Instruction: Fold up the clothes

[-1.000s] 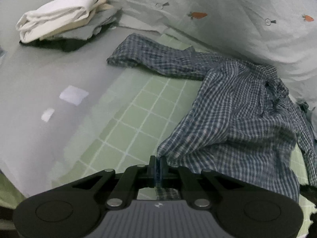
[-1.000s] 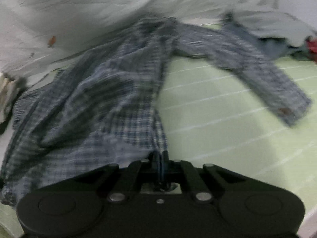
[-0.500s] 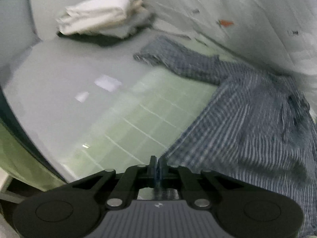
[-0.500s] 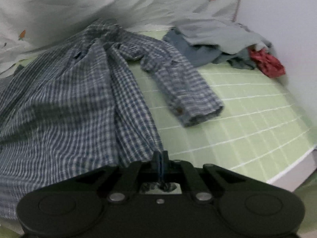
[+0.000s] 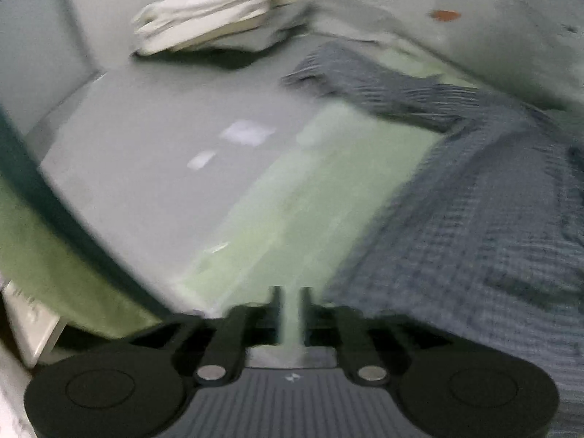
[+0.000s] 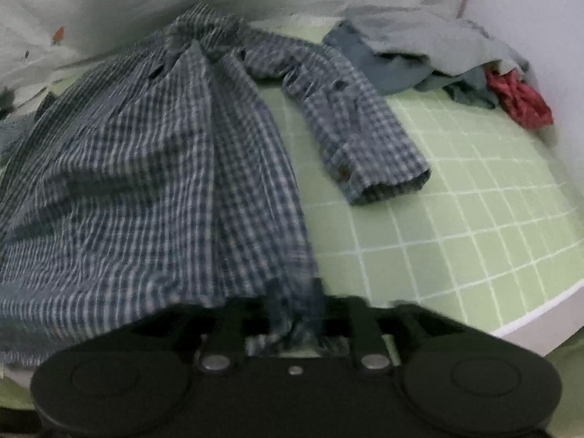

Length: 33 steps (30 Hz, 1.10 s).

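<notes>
The checked shirt [image 6: 153, 182] is spread on the green squared sheet [image 6: 456, 219] of the bed, with its collar at the far end and its bottom hem at the near edge. So its long way runs from near to far, straight away from both tools. One sleeve [image 6: 357, 135] is thrown out to the right, and the other sleeve [image 5: 372, 84] is stretched out to the far left.

In the right wrist view, a bunch of the hem is seen between the fingers of the right hand-held gripper [image 6: 294, 314]. The fingers look a little apart, and the picture is blurred, so it cannot be told if the cloth is pinched or let go.

The left hand-held gripper [image 5: 290, 304] is spread a little, and only green sheet is seen in the gap. The shirt's near left corner lies just to its right, not touching.

The right tool is the nearer one to the shirt. The sleeves will likely need to be laid in over the body next.

Far left, a pile of folded clothes [image 5: 215, 18] is stacked. Far right, a heap of unfolded clothes [image 6: 438, 58] is waiting.
</notes>
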Each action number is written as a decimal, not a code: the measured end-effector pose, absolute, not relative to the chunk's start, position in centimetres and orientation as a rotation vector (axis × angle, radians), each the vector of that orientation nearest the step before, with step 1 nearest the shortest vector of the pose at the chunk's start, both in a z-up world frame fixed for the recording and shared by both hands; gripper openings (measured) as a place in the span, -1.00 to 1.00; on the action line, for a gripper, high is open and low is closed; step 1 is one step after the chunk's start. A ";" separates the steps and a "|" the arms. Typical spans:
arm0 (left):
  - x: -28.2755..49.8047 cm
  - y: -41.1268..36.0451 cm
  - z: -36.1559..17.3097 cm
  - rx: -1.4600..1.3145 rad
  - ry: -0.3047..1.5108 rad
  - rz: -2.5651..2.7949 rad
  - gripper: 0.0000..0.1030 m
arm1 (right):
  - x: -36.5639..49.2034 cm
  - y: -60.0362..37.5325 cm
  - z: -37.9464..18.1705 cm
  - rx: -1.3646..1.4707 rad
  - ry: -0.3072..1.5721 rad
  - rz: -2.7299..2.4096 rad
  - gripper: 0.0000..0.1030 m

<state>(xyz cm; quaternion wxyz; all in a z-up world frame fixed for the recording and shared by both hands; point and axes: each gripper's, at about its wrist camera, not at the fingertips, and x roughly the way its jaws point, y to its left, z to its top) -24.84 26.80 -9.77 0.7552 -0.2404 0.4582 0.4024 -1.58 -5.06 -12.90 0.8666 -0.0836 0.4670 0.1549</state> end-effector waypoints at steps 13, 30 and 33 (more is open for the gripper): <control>-11.7 19.3 -12.1 -0.333 1.118 0.516 0.73 | 4.6 -9.2 -12.9 0.100 0.928 0.215 0.99; -5.9 16.9 -15.3 -0.253 1.154 0.510 1.00 | 11.8 -12.0 -15.4 0.222 0.905 0.190 1.00; -6.6 16.7 -15.6 -0.287 1.119 0.533 1.00 | 12.1 -12.2 -15.5 0.205 0.916 0.186 0.68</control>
